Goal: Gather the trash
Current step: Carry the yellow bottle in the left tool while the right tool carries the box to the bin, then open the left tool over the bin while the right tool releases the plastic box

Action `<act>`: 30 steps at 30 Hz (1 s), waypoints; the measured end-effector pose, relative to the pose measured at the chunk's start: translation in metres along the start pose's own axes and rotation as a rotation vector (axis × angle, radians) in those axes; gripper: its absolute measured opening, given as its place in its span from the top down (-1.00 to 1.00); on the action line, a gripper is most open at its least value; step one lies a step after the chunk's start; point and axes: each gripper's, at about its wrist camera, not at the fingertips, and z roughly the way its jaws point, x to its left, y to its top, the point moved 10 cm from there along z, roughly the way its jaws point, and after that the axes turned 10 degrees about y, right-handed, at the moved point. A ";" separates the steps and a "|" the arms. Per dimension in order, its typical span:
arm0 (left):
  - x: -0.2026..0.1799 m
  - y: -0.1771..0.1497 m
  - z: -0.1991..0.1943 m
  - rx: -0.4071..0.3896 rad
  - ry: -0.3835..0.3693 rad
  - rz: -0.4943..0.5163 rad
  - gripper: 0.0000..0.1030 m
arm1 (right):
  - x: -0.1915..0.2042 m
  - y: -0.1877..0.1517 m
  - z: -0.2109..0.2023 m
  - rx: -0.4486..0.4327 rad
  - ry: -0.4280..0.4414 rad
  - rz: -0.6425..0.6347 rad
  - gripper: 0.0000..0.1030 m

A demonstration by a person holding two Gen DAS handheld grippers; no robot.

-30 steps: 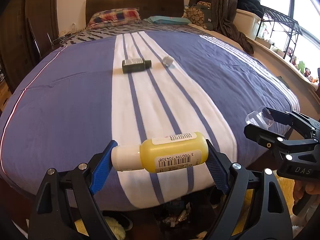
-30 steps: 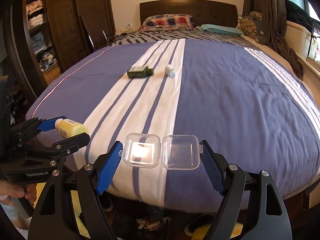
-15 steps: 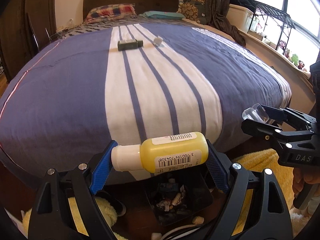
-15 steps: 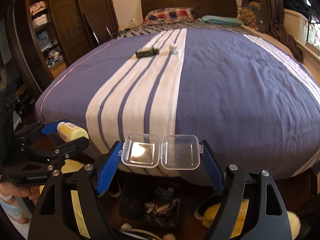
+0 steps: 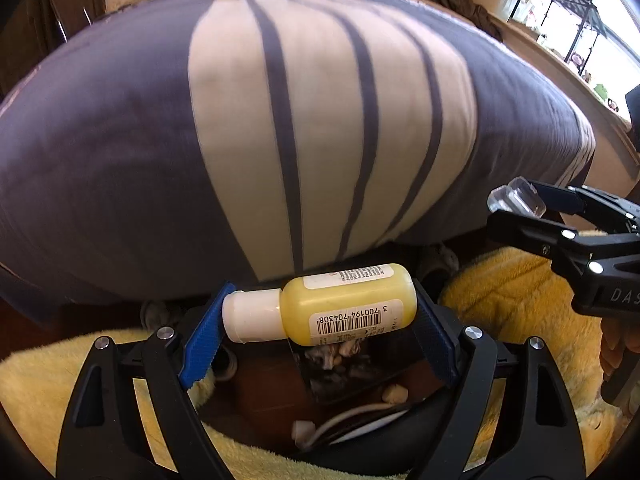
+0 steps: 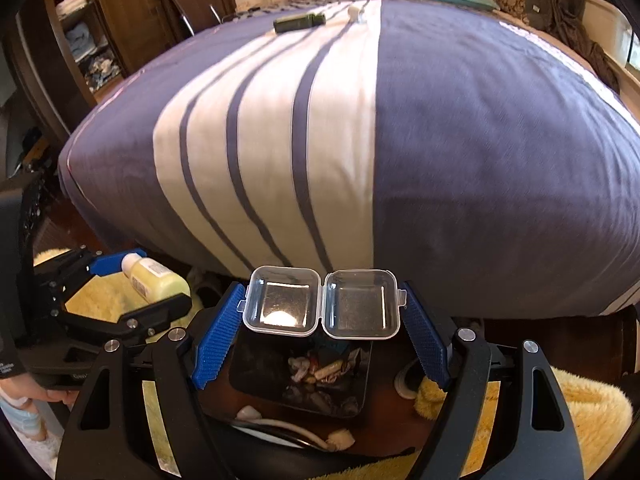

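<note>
My left gripper (image 5: pixel 318 314) is clamped wide across a yellow bottle (image 5: pixel 347 304) held sideways; my right gripper (image 6: pixel 322 318) pinches an opened clear plastic case (image 6: pixel 323 303) end to end. Below both sits a black trash bin (image 6: pixel 362 394) of wrappers on the floor. Beyond, a dark green bottle (image 6: pixel 299 22) lies far up the striped bed (image 6: pixel 480 152).
</note>
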 end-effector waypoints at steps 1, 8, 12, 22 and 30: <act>-0.001 -0.004 0.004 0.012 -0.003 0.000 -0.56 | 0.000 -0.003 0.004 0.010 -0.001 0.001 -0.53; -0.010 -0.029 0.034 0.092 -0.018 0.022 -0.56 | -0.009 -0.020 0.029 0.072 -0.013 0.026 -0.53; -0.013 -0.041 0.053 0.154 -0.032 0.025 -0.56 | -0.021 -0.035 0.047 0.121 -0.014 0.068 -0.53; -0.019 -0.056 0.084 0.264 -0.064 0.033 -0.56 | -0.030 -0.052 0.082 0.224 0.022 0.130 -0.54; -0.016 -0.057 0.092 0.290 -0.069 0.019 -0.69 | -0.024 -0.046 0.090 0.229 0.034 0.131 -0.65</act>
